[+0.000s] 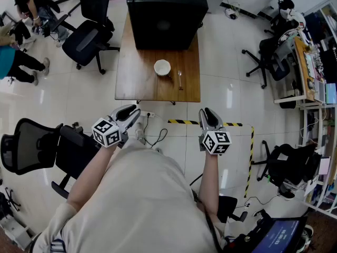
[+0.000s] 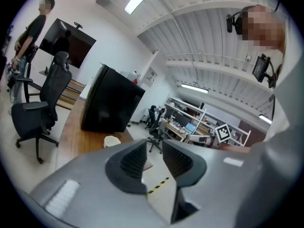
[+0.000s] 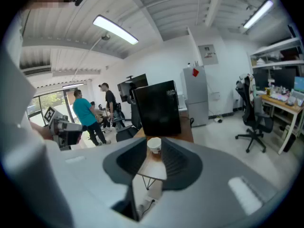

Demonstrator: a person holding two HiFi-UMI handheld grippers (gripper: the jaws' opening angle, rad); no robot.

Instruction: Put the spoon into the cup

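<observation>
Currently, spoon (image 1: 180, 78): lies flat on the table (image 1: 131, 73), close to its near edge and toward the near right corner, handle running toward that edge. Untouched.
Cup (image 1: 162, 67): white, upright and empty as far as the head view shows. It stands just beside the spoon on its left, slightly further in from the near edge. The two are apart, not touching.
Black box (image 1: 166, 7): fills the far end of the table, behind the cup and clear of both items.
Right gripper (image 1: 208, 113): held over the floor, short of the table's near edge and well apart from the spoon. Its jaws are narrowly apart with nothing between them. Its own view lines up on the distant cup (image 3: 154, 145).
Left gripper (image 1: 134, 112): also short of the near edge, on the left. Jaws narrowly apart, nothing held.
Progress: none of the task is done, and the approach is not finished.
Remaining, in my judgement: reach the table, open over the spoon, grip it, lift it, carry it to the cup, lower it in, release.
</observation>
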